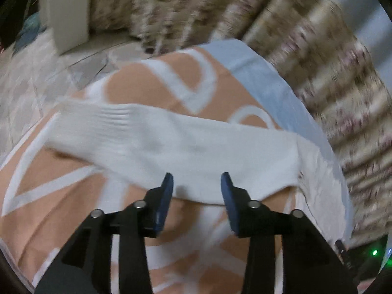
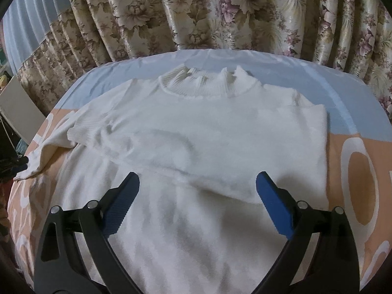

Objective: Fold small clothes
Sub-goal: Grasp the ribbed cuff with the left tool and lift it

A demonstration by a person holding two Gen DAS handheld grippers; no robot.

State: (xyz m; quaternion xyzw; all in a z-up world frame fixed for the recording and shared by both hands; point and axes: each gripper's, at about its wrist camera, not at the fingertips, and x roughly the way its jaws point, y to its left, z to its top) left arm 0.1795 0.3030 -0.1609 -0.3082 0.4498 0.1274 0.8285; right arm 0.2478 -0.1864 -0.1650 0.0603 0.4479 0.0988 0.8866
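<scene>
The sweater [image 2: 196, 134] lies flat mid-frame, one sleeve [image 1: 156, 144] across it (ready for folding). The left gripper [image 1: 197, 181] hovers half open by the sleeve; the right gripper [image 2: 197, 183] gapes wide, empty.

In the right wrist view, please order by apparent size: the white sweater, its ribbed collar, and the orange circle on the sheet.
1. White sweater, by far the largest.
2. Ribbed collar and orange circle: they look similar in area, and fisheye stretching at the edge makes ranking unsure.
</scene>
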